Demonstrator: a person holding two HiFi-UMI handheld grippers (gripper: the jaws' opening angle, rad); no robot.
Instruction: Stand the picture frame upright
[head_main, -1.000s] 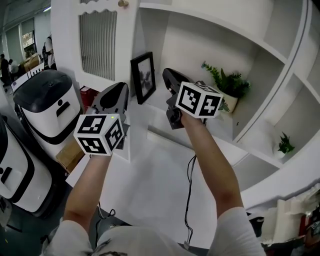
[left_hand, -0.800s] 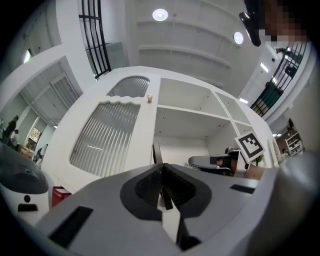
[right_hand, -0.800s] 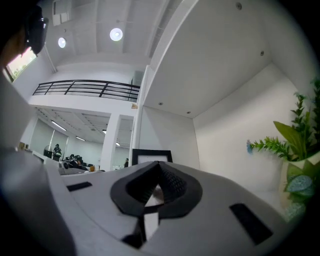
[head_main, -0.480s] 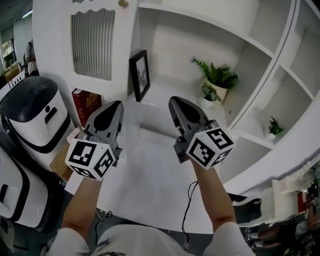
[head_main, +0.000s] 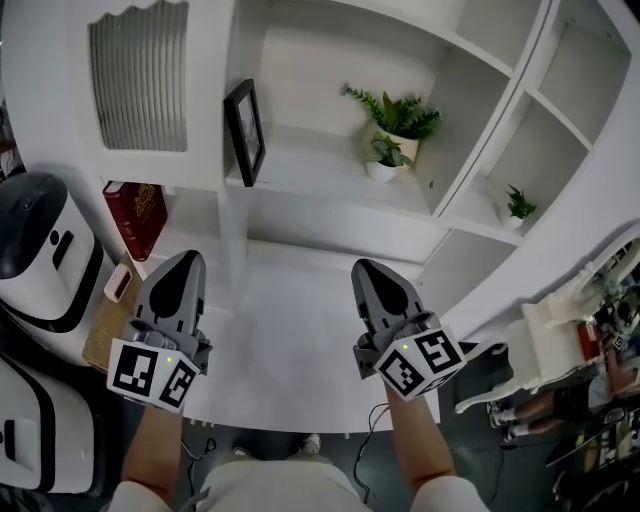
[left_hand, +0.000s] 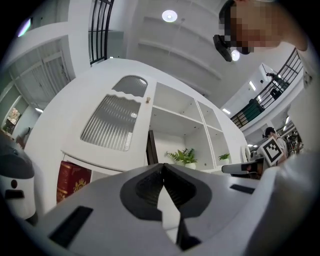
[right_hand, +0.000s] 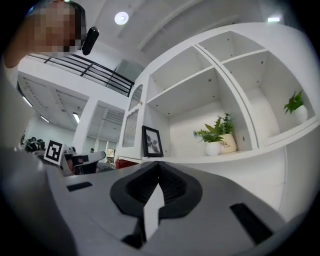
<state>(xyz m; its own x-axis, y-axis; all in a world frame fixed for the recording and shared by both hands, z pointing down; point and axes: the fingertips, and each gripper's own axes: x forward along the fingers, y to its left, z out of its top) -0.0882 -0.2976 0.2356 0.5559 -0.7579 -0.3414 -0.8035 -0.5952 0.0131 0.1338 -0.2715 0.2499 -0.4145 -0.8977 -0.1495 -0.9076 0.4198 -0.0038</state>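
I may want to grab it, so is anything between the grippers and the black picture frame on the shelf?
Nothing visible does. The black rectangular picture frame stands upright at the left end of the white shelf; only bare surface lies between it and the left gripper and right gripper. The white-potted green plants sit farther right.

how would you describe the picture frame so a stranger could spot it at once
Find the white shelf unit and its wide open compartment right of the slatted door. The picture frame stands upright at that shelf's left end. It is the only black, flat thing there; its neighbours are potted plants.
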